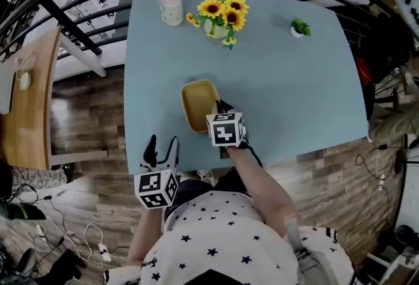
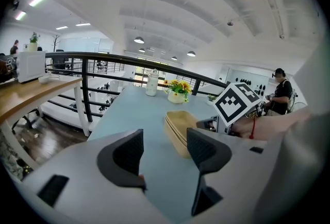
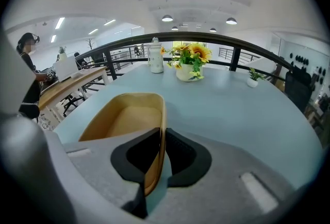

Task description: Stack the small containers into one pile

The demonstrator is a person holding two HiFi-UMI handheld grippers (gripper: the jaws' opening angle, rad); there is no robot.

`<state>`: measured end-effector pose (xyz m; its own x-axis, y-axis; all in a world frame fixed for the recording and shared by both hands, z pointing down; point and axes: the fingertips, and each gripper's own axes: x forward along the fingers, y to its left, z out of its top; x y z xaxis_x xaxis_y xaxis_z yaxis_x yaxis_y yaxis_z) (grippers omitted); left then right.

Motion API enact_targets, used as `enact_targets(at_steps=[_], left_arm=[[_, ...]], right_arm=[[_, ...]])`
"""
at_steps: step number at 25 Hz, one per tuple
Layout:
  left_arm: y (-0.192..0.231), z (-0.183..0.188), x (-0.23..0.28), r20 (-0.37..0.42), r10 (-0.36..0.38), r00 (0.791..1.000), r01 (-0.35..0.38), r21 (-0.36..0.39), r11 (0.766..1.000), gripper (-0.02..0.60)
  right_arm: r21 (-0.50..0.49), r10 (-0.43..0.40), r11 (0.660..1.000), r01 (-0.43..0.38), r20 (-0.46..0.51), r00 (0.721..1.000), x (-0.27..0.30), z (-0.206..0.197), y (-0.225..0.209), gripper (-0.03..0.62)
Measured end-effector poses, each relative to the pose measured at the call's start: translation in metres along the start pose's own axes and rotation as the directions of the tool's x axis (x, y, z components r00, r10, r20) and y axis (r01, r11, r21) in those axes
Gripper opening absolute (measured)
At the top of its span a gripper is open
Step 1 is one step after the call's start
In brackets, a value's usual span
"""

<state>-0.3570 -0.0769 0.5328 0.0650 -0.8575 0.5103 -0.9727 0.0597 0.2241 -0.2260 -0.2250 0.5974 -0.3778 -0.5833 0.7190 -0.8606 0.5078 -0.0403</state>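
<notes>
Yellow container stack [image 1: 198, 103]: on bench [image 1: 294, 94], person's side of sunflower vase [image 1: 216, 27], long axis toward that vase; right gripper [image 3: 161, 138] fingers clenched on its nearest rim; left gripper [image 2: 165, 151] fingers spread, empty, farther from the vase.

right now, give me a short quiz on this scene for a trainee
1. What does the right gripper pinch?
2. True or false: the left gripper is shut.
3. On the table, the sunflowers stand: A near the far edge; B near the person's edge; C at the middle.
Key: 1 the rim of a container; 2 false; 3 A.
</notes>
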Motion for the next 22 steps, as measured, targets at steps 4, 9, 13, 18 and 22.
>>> enact_targets(at_steps=[4, 9, 13, 18, 22], left_arm=[[-0.002, 0.004, 0.001, 0.006, -0.003, 1.0, 0.003, -0.002, 1.0, 0.259], [-0.007, 0.007, -0.003, 0.025, -0.009, 1.0, 0.009, -0.002, 1.0, 0.259], [-0.012, 0.005, -0.01, 0.042, -0.006, 0.999, 0.007, -0.009, 1.0, 0.259], [-0.024, -0.004, -0.022, 0.047, -0.002, 0.999, 0.003, -0.017, 1.0, 0.259], [-0.043, -0.013, -0.036, 0.048, -0.015, 0.999, 0.016, -0.013, 1.0, 0.259]], right_arm=[[-0.018, 0.018, 1.0, -0.018, -0.003, 1.0, 0.0, 0.0, 0.001, 0.032], [-0.014, 0.051, 0.999, -0.051, -0.017, 0.999, 0.0, -0.008, -0.003, 0.041], [0.007, 0.081, 0.997, -0.081, 0.013, 0.997, -0.011, -0.012, -0.006, 0.068], [0.012, 0.148, 0.989, -0.149, 0.051, 0.988, -0.038, -0.02, -0.005, 0.105], [0.031, 0.175, 0.983, -0.179, 0.1, 0.98, -0.069, -0.029, -0.008, 0.115]])
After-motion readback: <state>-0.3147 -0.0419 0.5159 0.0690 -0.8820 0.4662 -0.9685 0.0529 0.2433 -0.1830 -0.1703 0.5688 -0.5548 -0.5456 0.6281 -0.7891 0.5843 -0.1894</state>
